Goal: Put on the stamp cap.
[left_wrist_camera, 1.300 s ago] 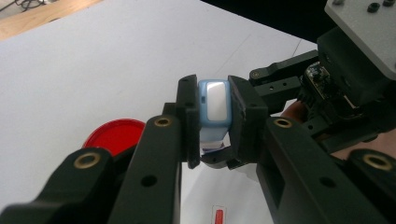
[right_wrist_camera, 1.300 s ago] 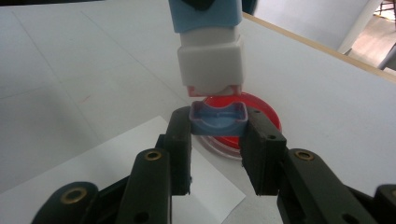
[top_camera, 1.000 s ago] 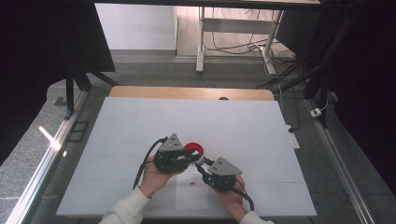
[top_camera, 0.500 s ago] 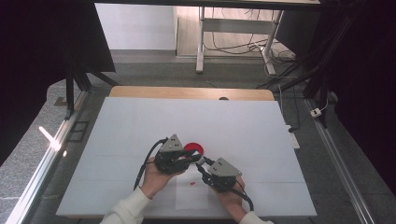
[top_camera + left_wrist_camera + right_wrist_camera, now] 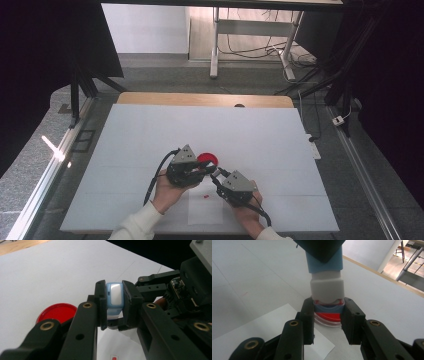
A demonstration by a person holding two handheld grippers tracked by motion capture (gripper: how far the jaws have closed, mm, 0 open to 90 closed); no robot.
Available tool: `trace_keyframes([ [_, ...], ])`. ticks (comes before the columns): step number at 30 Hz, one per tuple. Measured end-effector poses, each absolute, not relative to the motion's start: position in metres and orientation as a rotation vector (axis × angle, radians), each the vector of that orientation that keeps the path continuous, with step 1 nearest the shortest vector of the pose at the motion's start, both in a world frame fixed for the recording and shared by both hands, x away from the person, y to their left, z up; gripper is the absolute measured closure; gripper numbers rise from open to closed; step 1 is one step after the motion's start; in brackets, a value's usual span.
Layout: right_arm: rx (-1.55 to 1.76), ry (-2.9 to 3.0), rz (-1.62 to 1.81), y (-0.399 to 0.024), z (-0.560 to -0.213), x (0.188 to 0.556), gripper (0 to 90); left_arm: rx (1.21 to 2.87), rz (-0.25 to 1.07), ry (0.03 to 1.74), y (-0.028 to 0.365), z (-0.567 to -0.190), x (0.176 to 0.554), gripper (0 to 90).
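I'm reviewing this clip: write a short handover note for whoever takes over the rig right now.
Left gripper: shut on the blue-and-white stamp, held above the table.
Right gripper: shut on the stamp's lower end, where red shows.
Red lid lies on the white table beside the grippers; a paper sheet with a small red mark lies below.
Done: stamp gripped by both grippers.
Left: apparently finish handling the lower end; unclear beyond that.

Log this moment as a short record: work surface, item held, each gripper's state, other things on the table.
surface: white table
held item: light blue and white stamp-like block, lifted above the table
left gripper: shut on the block's blue end
right gripper: shut on the block's red-and-blue end
nearby: red round lid beside the grippers; white paper sheet with a small red mark
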State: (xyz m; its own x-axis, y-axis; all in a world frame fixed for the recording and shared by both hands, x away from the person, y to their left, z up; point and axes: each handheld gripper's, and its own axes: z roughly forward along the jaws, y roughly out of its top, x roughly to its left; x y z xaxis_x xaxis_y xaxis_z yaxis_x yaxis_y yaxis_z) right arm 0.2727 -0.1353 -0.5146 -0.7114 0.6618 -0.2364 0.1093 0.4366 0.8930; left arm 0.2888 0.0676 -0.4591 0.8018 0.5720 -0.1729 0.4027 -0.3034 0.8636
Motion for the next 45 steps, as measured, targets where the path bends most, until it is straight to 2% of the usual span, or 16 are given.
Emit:
trace_keyframes([
  [20, 0.627, 2.098, 1.227, -0.135, -0.515, 0.270, 65.0, 1.932, 0.212, 0.744, 0.065, -0.461, 0.287, 75.7],
  [45, 0.574, 2.154, 1.156, -0.133, -0.517, 0.269, 65.4, 1.954, 0.125, 0.762, 0.066, -0.470, 0.294, 75.9],
])
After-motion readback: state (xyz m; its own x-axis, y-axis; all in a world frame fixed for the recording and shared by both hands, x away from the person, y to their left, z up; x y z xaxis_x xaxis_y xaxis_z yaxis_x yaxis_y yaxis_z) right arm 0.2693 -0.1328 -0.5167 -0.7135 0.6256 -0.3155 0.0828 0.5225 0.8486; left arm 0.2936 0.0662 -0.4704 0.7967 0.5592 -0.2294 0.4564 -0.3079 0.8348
